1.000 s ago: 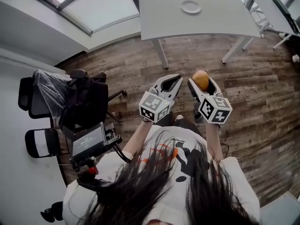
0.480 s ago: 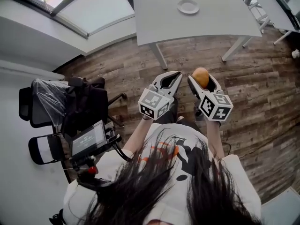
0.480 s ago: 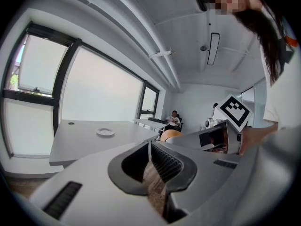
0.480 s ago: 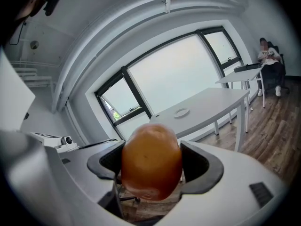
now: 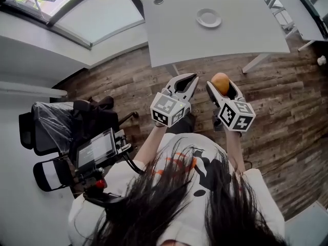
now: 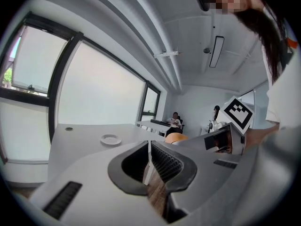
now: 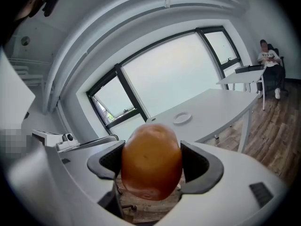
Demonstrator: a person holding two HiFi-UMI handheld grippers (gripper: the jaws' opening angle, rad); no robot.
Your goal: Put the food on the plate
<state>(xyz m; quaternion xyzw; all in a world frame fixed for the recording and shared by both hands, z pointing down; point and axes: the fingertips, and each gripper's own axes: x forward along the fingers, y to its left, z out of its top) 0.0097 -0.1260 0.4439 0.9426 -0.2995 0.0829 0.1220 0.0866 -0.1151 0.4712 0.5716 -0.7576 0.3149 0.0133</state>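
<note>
A round orange piece of food is held in my right gripper, which is shut on it at chest height over the wooden floor. In the right gripper view the food fills the space between the jaws. A small white plate lies on the white table ahead, well beyond both grippers. The plate also shows past the food, and in the left gripper view the plate is far off. My left gripper is beside the right one, shut with nothing in it.
Black office chairs draped with a dark jacket stand at the left. A screen on a rig is next to them. A second white table stands at the far right. A seated person is in the distance.
The table and plate have come slightly nearer in the head view. Both grippers keep their pose, the right one holding the food throughout.
</note>
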